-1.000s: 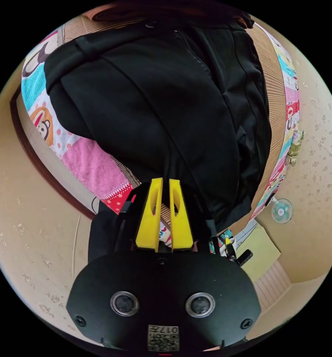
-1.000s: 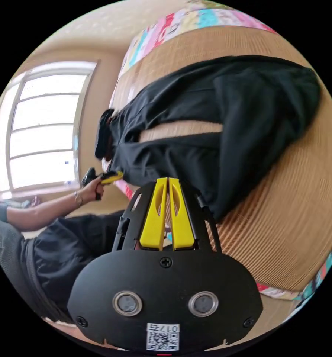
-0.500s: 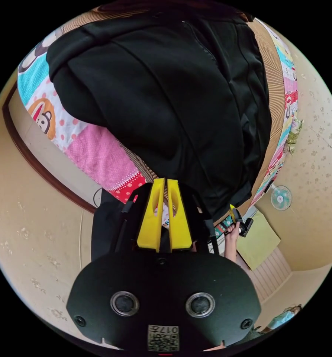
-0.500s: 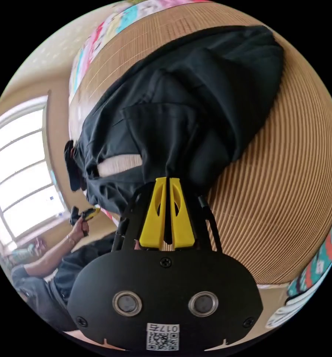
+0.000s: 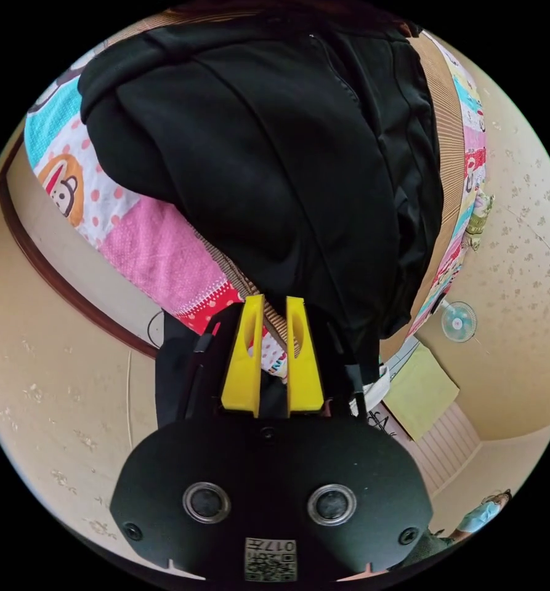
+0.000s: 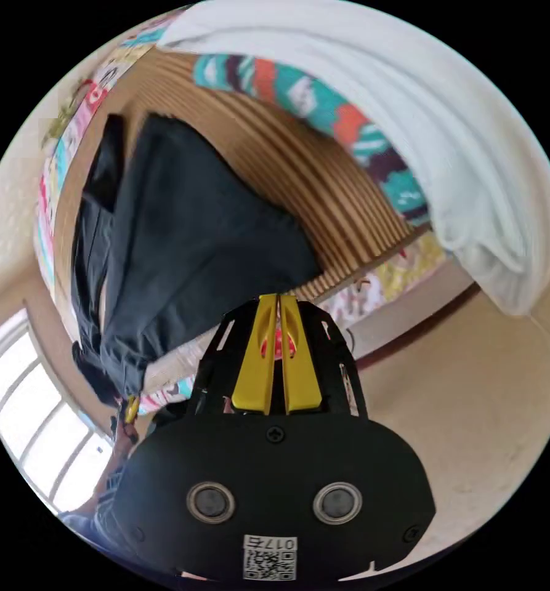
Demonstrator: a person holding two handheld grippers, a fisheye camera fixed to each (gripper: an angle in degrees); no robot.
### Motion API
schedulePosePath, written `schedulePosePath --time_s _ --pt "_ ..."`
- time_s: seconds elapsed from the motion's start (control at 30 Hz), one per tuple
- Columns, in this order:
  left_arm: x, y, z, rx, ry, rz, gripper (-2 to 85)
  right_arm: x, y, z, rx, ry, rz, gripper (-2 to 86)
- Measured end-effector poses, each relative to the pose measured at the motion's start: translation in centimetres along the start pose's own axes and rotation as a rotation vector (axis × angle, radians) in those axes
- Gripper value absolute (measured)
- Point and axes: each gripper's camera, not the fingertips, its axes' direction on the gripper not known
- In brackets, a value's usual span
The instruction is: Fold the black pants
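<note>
1. A bed fills the room's middle, topped by a ribbed woven mat [image 6: 324,184] in tan and brown; a patchwork sheet [image 5: 157,258] with pink, teal and red cartoon panels hangs over the bed's edges.
2. A white blanket [image 6: 447,154] lies bunched beside the mat, with a teal and orange patterned cloth [image 6: 324,117] between them.
3. Cream wallpaper [image 5: 521,246] with small speckled motifs stands beyond the bed; a small fan [image 5: 458,321] is seen just past the bed's edge.
4. A bright window [image 6: 34,425] with pale frames lets in daylight near the bed's far end.
5. A dark wooden rail [image 5: 65,289] runs below the sheet.
</note>
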Motion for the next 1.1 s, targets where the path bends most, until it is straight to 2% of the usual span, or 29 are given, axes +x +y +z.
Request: schedulePosePath --time_s 0.1,0.2,0.27,0.4,0.5,0.53,0.57,0.6,0.63,0.7,0.77,0.83,0.87,0.93,1.03,1.1 --pt "-0.1 0.3 1.0 0.000 0.001 0.000 6.6 -1.9 0.7 -3.2 0.212 -0.135 -0.107 2.5" --pt "-0.4 0.8 2.1 0.001 0.013 0.001 6.6 -9.4 -2.6 -3.9 0.205 -0.117 -0.344 8.3" --pt "-0.7 1.0 2.7 -0.001 0.001 -0.002 6.6 -17.1 -5.8 -3.1 0.157 -0.031 -0.565 12.9" --pt "-1.8 1.7 3.7 0.018 0.010 -0.020 6.6 -26.0 -10.4 -0.9 0.107 0.174 -0.747 13.3" --pt "-2.7 1.9 4.1 0.036 0.026 -0.029 7.1 -30.2 -13.7 3.2 -0.134 0.389 -0.828 7.6" --pt "-3.2 1.9 4.3 0.039 0.032 -0.030 7.4 -30.9 -13.9 3.7 -0.115 0.528 -0.844 5.5" --pt "-3.4 1.9 4.4 0.040 0.033 -0.031 7.5 -31.0 -14.0 3.3 -0.097 0.541 -0.864 4.9" --pt "-3.9 1.7 4.6 0.041 0.034 -0.036 7.6 -30.8 -14.1 2.8 -0.085 0.522 -0.857 4.7" --pt "-4.4 1.5 4.8 0.042 0.035 -0.042 7.8 -29.7 -14.3 1.2 -0.057 0.420 -0.828 4.3" --pt "-5.2 0.9 5.0 0.044 0.044 -0.047 7.9 -25.9 -14.8 -2.2 0.017 0.123 -0.733 4.0" --pt "-5.9 0.3 5.2 0.055 0.062 -0.045 8.1 -17.3 -15.4 -5.2 0.120 -0.334 -0.477 3.8" --pt "-6.7 -0.7 5.4 0.083 0.099 -0.030 8.5 -10.0 -14.8 -4.7 0.169 -0.617 -0.250 3.7" --pt "-6.8 -1.0 5.5 0.089 0.108 -0.028 8.6 -5.9 -13.9 -3.2 0.147 -0.697 -0.115 3.6" --pt "-7.5 -2.4 5.8 0.103 0.142 -0.024 9.2 -1.6 -12.1 -0.8 0.042 -0.627 0.005 4.0" --pt "-8.0 -4.5 5.9 0.135 0.172 -0.020 10.0 0.5 -7.6 0.9 -0.045 -0.396 -0.093 5.5" --pt "-8.4 -5.7 5.5 0.182 0.194 -0.021 10.6 1.3 -3.9 1.8 -0.064 -0.401 -0.143 6.3"
